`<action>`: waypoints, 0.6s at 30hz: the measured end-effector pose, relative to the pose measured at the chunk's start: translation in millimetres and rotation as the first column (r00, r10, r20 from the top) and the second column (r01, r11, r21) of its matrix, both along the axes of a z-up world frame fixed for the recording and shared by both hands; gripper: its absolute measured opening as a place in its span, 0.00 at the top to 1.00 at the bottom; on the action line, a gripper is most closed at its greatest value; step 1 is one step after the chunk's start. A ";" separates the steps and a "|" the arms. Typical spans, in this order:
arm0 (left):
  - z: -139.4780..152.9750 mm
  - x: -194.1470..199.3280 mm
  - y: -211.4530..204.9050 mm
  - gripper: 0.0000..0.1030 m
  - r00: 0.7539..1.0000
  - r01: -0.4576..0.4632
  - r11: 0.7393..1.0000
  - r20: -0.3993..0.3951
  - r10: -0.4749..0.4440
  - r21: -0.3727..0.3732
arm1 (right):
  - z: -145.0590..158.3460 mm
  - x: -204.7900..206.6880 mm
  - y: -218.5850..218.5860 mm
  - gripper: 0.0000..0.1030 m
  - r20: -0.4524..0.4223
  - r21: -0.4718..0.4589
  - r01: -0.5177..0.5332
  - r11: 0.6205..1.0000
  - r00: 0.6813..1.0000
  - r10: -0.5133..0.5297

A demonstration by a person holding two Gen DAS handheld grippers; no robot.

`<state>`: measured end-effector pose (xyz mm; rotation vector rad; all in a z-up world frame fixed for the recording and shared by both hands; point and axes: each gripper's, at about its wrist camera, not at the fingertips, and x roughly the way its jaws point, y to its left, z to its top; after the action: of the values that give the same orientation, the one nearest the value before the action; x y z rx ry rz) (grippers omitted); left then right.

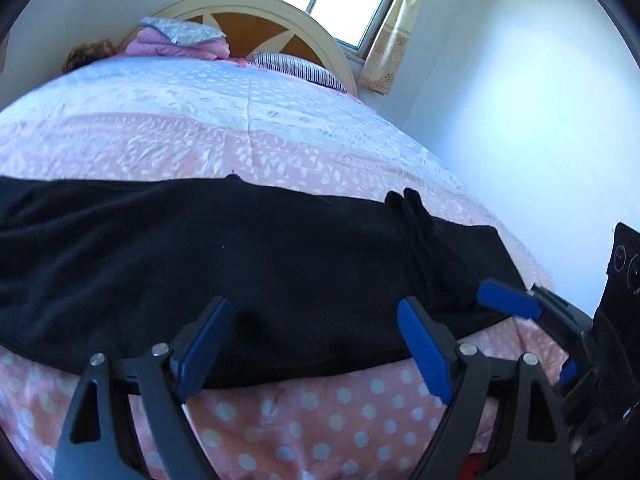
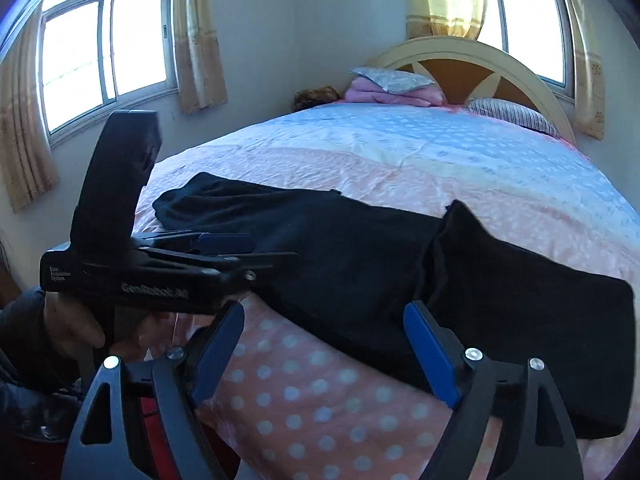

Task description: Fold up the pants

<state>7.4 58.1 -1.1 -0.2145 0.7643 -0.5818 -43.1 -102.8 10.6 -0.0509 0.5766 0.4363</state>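
The black pants [image 1: 248,264] lie flat and long across the near part of the bed, folded leg on leg; they also show in the right wrist view [image 2: 360,264]. My left gripper [image 1: 316,340] is open, its blue pads over the pants' near edge, holding nothing. My right gripper [image 2: 324,344] is open and empty at the bed's near edge, its right pad touching the pants' near hem. The right gripper shows at the right of the left wrist view [image 1: 516,304]; the left gripper shows at the left of the right wrist view [image 2: 224,246].
The bed [image 2: 400,152] has a pink and blue patterned cover with a polka-dot side [image 2: 312,400]. Folded pink bedding [image 2: 392,90] and a striped pillow [image 2: 512,114] lie by the headboard [image 2: 460,54]. Windows with curtains [image 2: 104,48] and walls surround the bed.
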 end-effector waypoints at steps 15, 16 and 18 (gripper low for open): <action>2.2 -9.4 -17.3 0.15 0.998 0.019 0.995 0.050 -0.024 0.100 | -18.1 99.4 -75.7 0.91 -0.205 0.242 0.293 0.925 0.947 -0.246; 2.6 -10.4 -18.4 0.15 0.998 0.020 0.994 0.055 -0.026 0.108 | -25.8 114.8 -62.7 0.90 -0.215 0.203 0.282 0.938 0.947 -0.239; 3.3 -11.7 -19.4 0.15 0.997 0.022 0.992 0.064 -0.030 0.121 | -32.3 124.1 -45.0 0.87 -0.203 0.135 0.247 0.960 0.955 -0.217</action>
<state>-4.3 38.8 2.3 -0.0742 0.7364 -0.5627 80.9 -147.7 -21.6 0.2115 0.7212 0.2565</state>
